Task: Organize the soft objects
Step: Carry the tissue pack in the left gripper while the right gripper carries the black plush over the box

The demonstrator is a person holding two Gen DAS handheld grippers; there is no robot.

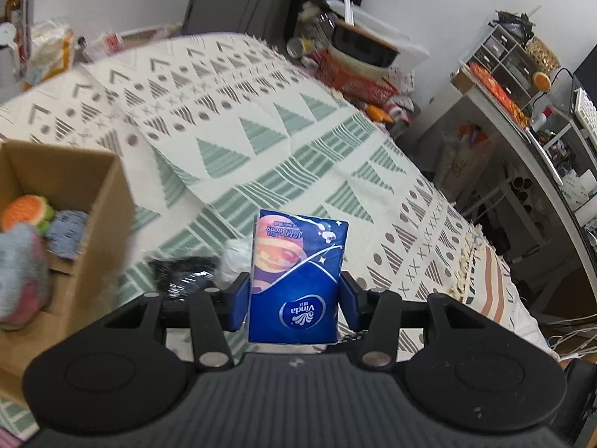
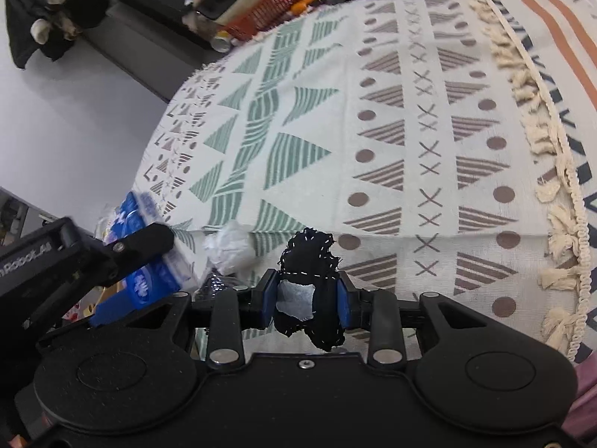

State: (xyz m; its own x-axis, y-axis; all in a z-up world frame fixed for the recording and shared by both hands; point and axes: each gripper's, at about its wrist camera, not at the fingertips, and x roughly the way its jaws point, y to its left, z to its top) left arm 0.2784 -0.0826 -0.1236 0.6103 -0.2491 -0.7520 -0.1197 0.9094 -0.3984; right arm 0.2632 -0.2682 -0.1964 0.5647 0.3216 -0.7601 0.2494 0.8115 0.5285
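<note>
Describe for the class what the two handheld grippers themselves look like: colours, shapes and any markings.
Both are matte black plastic. The left gripper and right gripper each have two blue pads, black linkage bars with silver pivot screws, two round discs on the body, and a ribbed centre plate. White lettering marks the left gripper's side in the right wrist view.

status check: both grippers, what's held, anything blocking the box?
Left gripper shut on blue Vinda tissue pack. Right gripper shut on black stitched cloth. Open cardboard box left, path unobstructed.
</note>
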